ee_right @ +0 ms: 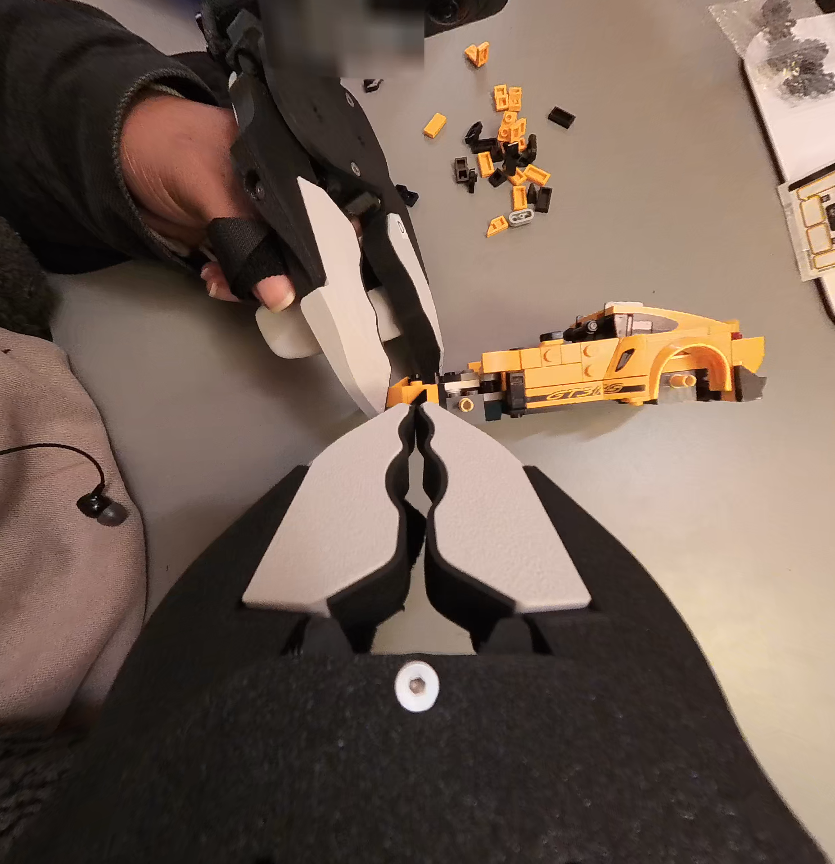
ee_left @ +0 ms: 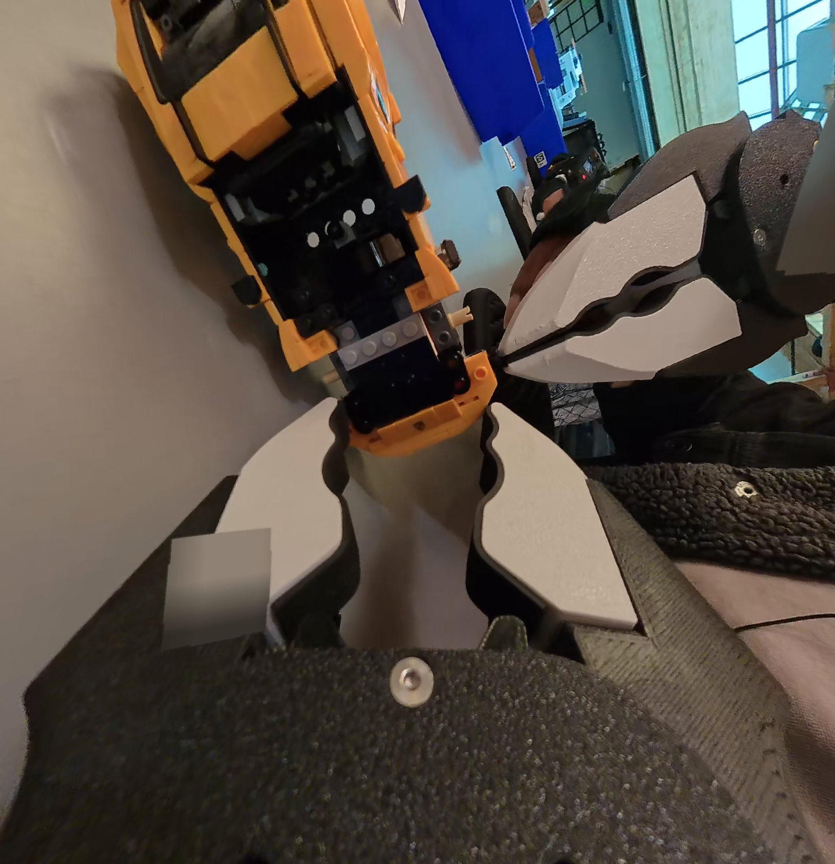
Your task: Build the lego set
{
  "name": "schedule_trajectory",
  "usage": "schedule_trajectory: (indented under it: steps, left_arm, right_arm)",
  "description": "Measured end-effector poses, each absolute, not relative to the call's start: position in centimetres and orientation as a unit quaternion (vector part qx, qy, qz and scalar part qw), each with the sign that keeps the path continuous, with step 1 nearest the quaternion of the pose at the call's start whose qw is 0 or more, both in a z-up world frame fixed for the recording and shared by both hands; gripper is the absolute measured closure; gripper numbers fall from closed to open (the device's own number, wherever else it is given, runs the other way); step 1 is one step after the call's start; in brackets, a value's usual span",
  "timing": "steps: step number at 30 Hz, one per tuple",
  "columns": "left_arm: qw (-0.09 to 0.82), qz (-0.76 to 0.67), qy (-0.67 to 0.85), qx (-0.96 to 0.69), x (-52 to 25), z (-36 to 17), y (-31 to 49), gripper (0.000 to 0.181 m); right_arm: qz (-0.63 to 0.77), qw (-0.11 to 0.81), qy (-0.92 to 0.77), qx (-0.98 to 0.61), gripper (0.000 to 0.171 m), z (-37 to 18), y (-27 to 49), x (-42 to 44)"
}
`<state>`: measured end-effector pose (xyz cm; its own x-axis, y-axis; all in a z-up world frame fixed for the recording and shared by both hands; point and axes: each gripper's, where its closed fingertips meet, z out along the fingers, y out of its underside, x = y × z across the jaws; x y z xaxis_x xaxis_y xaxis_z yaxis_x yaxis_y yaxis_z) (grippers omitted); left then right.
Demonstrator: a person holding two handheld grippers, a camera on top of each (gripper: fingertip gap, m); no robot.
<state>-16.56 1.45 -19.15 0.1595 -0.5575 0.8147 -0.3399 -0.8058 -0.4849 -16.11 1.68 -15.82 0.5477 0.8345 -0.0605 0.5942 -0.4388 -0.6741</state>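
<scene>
An orange and black lego car (ee_right: 593, 369) stands on the grey table (ee_right: 640, 514), without wheels and with its top open at the front (ee_left: 312, 257). My left gripper (ee_left: 413, 416) has its jaws spread around the car's nose and touches it on both sides; it also shows in the right wrist view (ee_right: 403, 388). My right gripper (ee_right: 416, 407) is shut, with its tips at the nose's front corner (ee_left: 502, 367). I cannot tell whether a small piece sits between the tips.
Several loose orange and black pieces (ee_right: 509, 154) lie on the table behind the car. A sticker sheet (ee_right: 822, 224) and a bag of black parts (ee_right: 794, 61) lie at the far right. Blue bins (ee_left: 490, 70) stand beyond the car. A person's hand (ee_right: 181, 177) holds the left gripper. Only a small space, under 4 cm, lies between the two pairs of fingers.
</scene>
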Motion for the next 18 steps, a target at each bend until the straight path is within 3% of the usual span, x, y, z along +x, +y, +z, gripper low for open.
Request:
schedule_trajectory:
  steps: [6,10,18]
  left_arm:
    - [0.098,-0.577,0.301,-0.753,-16.54,-19.07,1.37,0.127]
    - [0.099,-0.579,0.302,-0.751,-16.52,-18.99,1.31,0.127]
    - [0.098,-0.571,0.306,-0.756,-16.59,-19.2,1.29,0.127]
  right_arm:
    - [0.194,0.315,-0.433,-0.822,0.171,-15.69,1.66,-16.08]
    - [0.208,0.318,-0.424,-0.822,0.16,-15.39,1.57,-15.85]
    - [0.209,0.299,-0.426,-0.828,0.163,-16.3,1.45,-15.99]
